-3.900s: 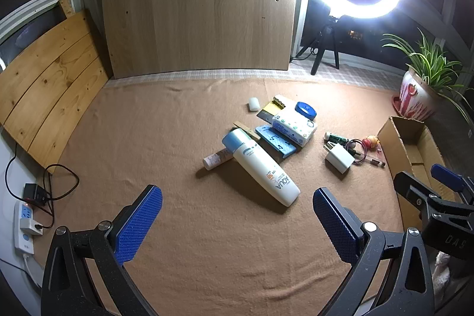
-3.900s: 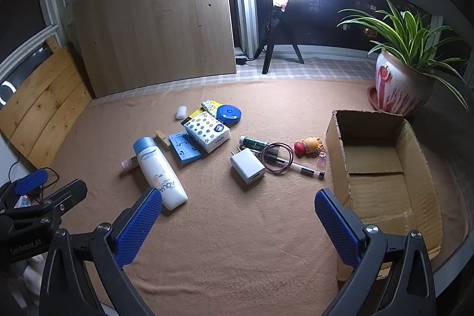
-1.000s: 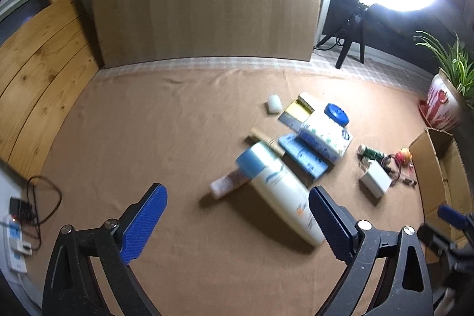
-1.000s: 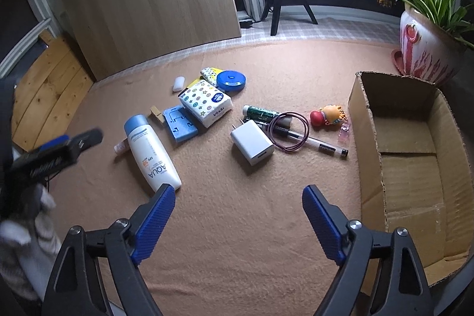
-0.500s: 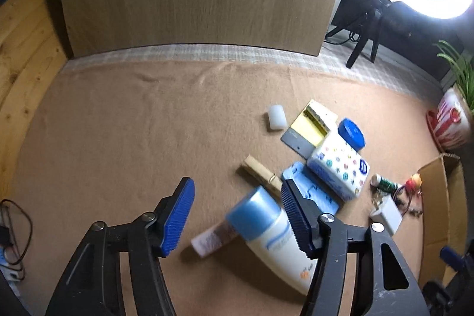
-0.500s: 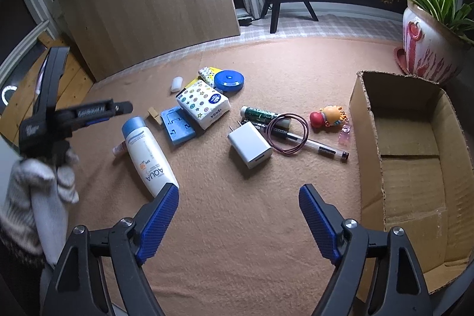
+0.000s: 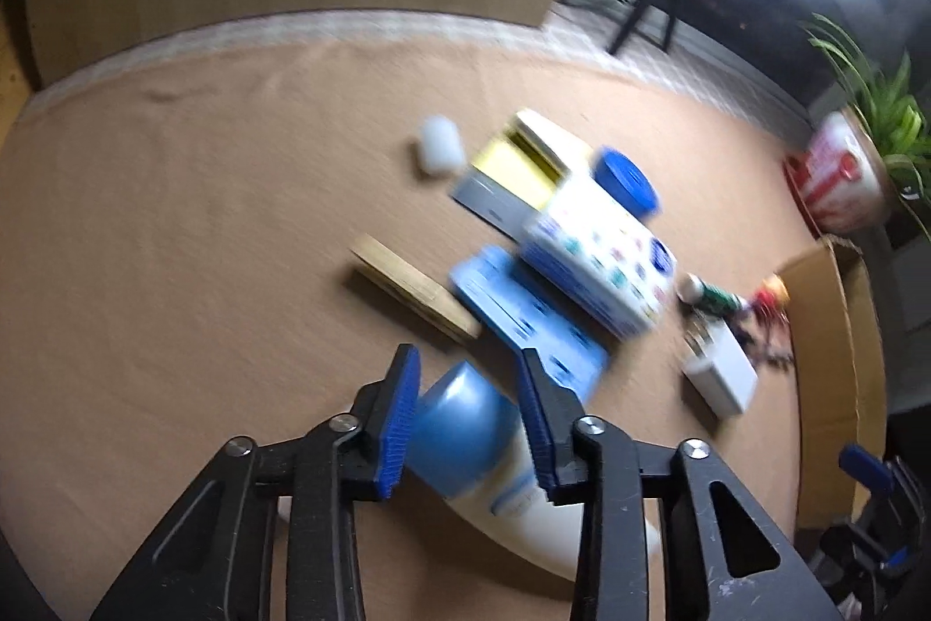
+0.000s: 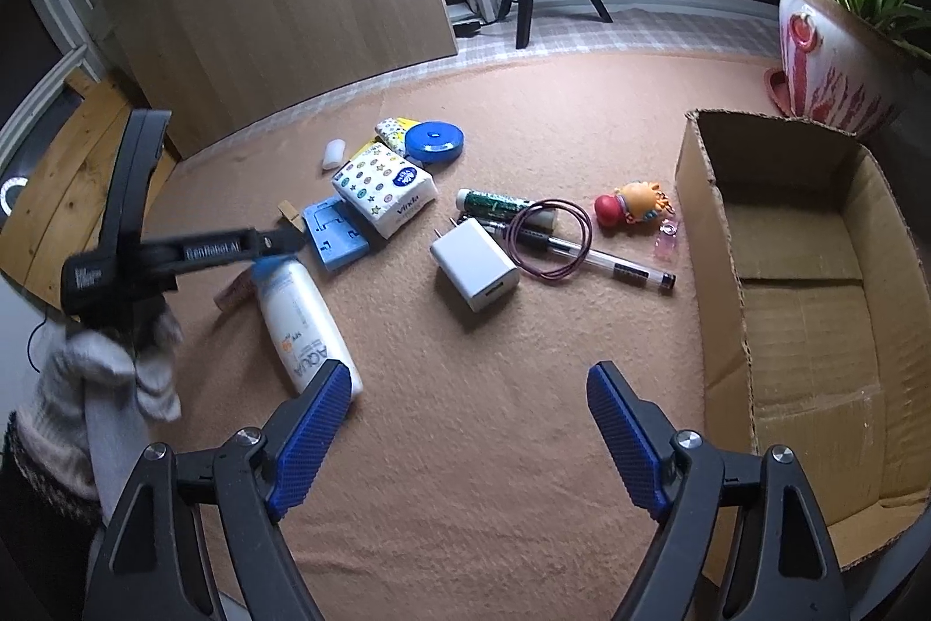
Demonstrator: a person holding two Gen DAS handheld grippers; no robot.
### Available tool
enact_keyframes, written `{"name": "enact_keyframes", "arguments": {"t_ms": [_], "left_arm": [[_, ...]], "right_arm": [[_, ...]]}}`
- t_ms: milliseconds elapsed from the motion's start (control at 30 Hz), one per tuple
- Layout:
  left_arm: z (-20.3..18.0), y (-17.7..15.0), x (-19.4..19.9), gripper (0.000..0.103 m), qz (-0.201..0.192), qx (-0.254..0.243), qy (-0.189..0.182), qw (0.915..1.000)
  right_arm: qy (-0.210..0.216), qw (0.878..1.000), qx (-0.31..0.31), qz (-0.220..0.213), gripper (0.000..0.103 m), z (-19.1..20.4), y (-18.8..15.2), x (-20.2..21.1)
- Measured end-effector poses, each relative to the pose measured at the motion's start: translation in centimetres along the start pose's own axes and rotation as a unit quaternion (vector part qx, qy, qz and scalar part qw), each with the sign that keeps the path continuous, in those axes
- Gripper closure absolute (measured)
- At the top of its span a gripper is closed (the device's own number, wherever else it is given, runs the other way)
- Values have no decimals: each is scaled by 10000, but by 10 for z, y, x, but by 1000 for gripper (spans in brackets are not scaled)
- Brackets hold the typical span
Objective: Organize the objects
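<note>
Left wrist view puts us right over the sunscreen bottle [image 7: 494, 452], which lies on its side on the tan carpet [image 7: 203, 242], well to the left of the cardboard box [image 8: 814, 307] and nearer to us than the blue card [image 7: 523, 324] and the tissue pack [image 7: 599, 260]. The left tongs [image 7: 468, 417] have just been closing and now straddle the bottle's blue cap end, their pads at or almost at its sides; we cannot tell whether they press yet. We judge the bottle light, stiff and smooth, so it may slip or swing from a hold at the cap; a bite on the white body just behind the cap looks safer. The left hand [image 8: 110, 365], in a pale glove, tips its tool steeply down. The right tongs [image 8: 465, 440] hang spread and empty over bare carpet between bottle and box.
</note>
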State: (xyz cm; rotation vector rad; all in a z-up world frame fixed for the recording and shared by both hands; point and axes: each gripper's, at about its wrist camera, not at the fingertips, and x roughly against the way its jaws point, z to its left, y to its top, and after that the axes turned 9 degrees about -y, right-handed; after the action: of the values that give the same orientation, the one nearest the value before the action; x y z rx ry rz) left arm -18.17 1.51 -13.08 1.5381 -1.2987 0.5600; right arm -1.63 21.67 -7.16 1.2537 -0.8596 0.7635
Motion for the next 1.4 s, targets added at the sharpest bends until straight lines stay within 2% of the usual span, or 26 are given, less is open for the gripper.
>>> {"name": "enact_keyframes", "arguments": {"t_ms": [233,367,500,633,800,867,1167,1267,1400], "left_arm": [[-48,-41,-22,68,228,-623,-369,9971],[-62,-58,-20,68,178,-818,-512,9952],[-59,-62,-8,56,80,-556,-372,9977],[-46,-69,19,56,-181,-237,-190,9994],[-30,-89,45,56,-274,-79,-127,9995],[-23,-100,51,56,-251,19,-156,9996],[-5,-128,61,56,-166,331,-192,9991],[-4,-128,64,56,-185,325,-192,9991],[-3,-127,67,56,-185,362,-277,9988]], "right_arm": [[37,9999,-40,131,23,-5,-6,-4],[156,9995,14,270,22,-5,-9,-12],[310,9983,72,481,23,-2,-9,-27],[555,9958,90,725,23,4,-9,-42],[882,9891,56,1176,42,9,-14,-62],[944,9868,88,1313,44,13,-18,-67],[1314,9793,369,1493,46,43,-30,-69],[1654,9710,451,1664,46,55,-33,-72],[1599,9751,487,1458,46,59,-29,-66]]}}
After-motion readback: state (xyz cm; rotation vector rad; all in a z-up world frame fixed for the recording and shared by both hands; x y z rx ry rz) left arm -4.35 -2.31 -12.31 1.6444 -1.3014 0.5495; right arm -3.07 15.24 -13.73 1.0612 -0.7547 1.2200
